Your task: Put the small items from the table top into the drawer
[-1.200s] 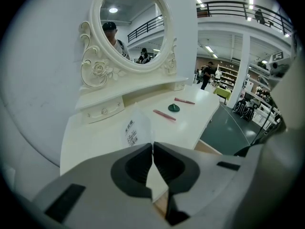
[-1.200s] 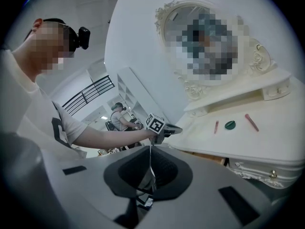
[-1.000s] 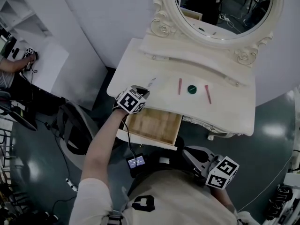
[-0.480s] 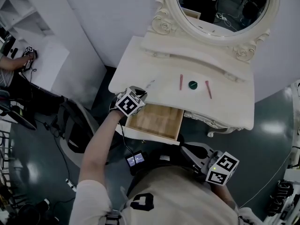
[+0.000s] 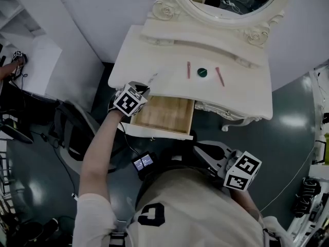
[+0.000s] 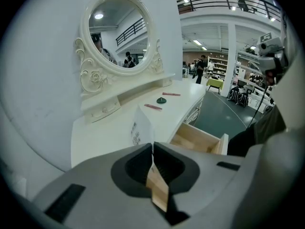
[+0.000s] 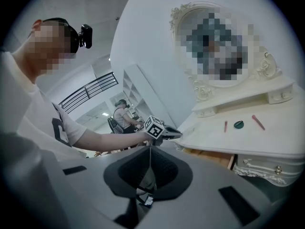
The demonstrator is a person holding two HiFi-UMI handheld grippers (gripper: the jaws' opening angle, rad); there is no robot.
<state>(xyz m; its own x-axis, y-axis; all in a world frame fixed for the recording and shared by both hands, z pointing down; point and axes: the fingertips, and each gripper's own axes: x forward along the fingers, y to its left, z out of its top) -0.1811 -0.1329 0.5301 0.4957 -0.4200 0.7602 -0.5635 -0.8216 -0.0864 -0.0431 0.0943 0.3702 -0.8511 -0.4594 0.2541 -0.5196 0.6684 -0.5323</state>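
Here, left gripper (image 6: 152, 144) fingers pinching a white packet (image 6: 141, 127) near the open drawer (image 5: 163, 115), right gripper (image 7: 150, 148) fingers pressed together, empty

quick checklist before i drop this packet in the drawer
1. Grip: ok. The left gripper has its fingers closed on the edge of the thin white printed packet.
2. Drawer open: ok. The wooden drawer is pulled out.
3. Room inside: ok. Only bare wood shows in the drawer.
4. Packet above the drawer: not ok. It hangs over the white tabletop, beside the drawer opening.
5. Other hand clear: ok. The right gripper is shut, empty and held low, away from the drawer.
6. Tabletop cleared: not ok. A pink stick, a dark green round cap and a second pink stick lie there.
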